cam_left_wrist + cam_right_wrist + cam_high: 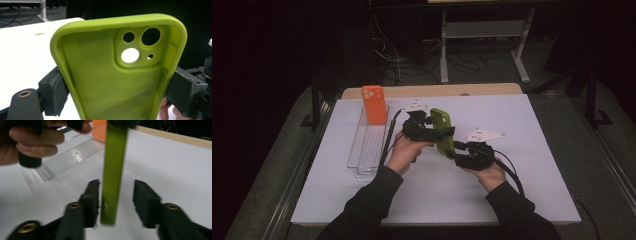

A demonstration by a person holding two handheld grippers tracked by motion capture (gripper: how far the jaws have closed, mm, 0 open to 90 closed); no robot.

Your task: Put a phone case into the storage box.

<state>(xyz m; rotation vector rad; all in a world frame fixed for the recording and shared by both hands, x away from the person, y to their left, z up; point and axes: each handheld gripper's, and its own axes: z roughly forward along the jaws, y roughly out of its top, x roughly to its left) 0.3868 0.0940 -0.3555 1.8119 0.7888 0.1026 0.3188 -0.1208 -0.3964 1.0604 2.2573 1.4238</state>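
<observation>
A clear plastic rack [368, 145] with ridges lies on the white table [522, 165], on its left side. One orange phone case [374, 104] stands upright in the rack's far end (the rest of the rack holds nothing). The green phone case [443, 131] is up in the air above the middle of the table, standing on end. The left gripper [438, 132] pinches it by its two long sides. The right gripper [458, 150] has its jaws spread around the case's lower edge; one jaw is just beside it and the other is clearly apart.
</observation>
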